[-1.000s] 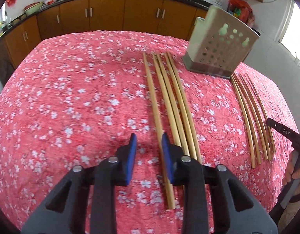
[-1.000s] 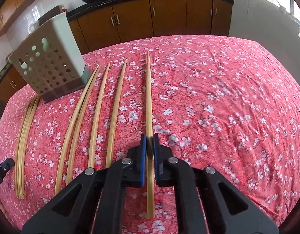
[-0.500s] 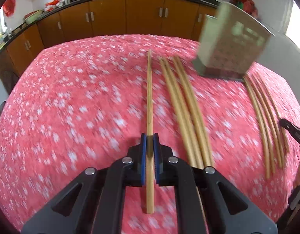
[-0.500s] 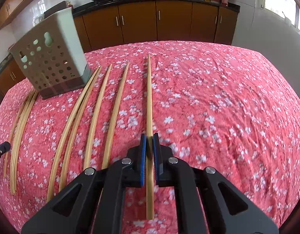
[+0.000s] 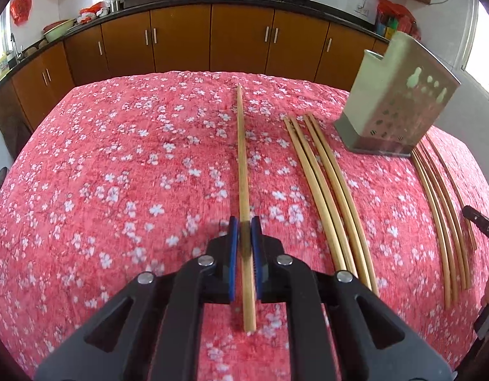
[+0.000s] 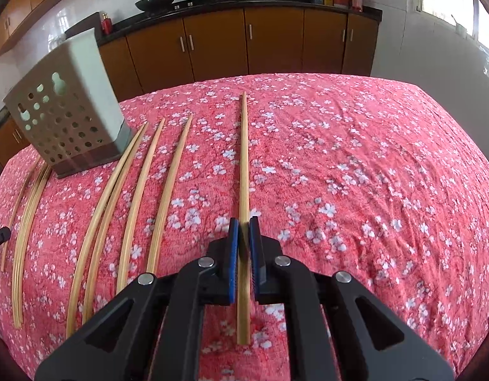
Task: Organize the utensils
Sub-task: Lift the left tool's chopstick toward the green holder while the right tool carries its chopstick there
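My left gripper (image 5: 244, 231) is shut on a wooden chopstick (image 5: 243, 158) that points straight ahead, held above the red flowered tablecloth (image 5: 117, 174). My right gripper (image 6: 244, 231) is shut on another chopstick (image 6: 244, 158), also pointing forward above the cloth. A perforated grey utensil holder (image 5: 393, 108) stands at the right of the left wrist view and at the left of the right wrist view (image 6: 66, 117). Several loose chopsticks (image 5: 327, 190) lie left of the holder, and several more (image 6: 130, 200) lie on its other side.
A further bunch of chopsticks (image 5: 441, 216) lies at the far right of the left view, with the other gripper's tip (image 5: 479, 227) beside it. Brown kitchen cabinets (image 5: 238, 38) with pans on the counter stand behind the table.
My left gripper was open beside a chopstick; it has closed on it and lifted it off the cloth. My right gripper has raised its chopstick a little higher.
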The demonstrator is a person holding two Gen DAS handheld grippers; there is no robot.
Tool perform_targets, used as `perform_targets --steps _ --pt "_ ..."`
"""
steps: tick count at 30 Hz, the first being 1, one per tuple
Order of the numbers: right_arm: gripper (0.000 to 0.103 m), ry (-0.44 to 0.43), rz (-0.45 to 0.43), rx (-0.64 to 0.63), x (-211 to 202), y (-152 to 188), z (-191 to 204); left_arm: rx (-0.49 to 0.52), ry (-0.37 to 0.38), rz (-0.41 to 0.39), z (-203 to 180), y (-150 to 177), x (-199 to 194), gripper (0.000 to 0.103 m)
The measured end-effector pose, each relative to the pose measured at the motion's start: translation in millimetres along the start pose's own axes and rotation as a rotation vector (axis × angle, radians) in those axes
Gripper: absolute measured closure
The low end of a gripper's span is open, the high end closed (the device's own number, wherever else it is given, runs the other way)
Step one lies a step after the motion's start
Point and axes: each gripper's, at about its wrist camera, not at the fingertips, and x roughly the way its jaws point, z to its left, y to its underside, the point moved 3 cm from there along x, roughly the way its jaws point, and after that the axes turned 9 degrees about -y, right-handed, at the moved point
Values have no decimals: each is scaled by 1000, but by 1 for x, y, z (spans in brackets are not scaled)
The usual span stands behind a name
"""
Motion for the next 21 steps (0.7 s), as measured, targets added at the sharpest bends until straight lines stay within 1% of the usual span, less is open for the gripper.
perform_targets --steps 3,7,8,10,12,16,21 --pt "95 -1 9 -8 -4 4 2 17 -9 -2 -3 11 -9 89" --pt "95 7 0 -23 -8 11 4 31 -28 -19 -3 20 -14 89" --pt "95 10 -1 -27 -8 11 5 34 -32 -19 -1 19 -12 90" --pt "95 3 2 -22 -8 10 4 37 -46 -15 -1 19 -13 95" --pt "95 -14 -5 -12 -12 10 4 26 -31 -3 -2 17 -15 95" --pt "95 -22 -121 -36 -46 -5 5 16 -27 -57 5 8 -35 95" --pt "95 -39 -231 -52 -81 -25 8 -22 -9 -163 14 -16 -74 95"
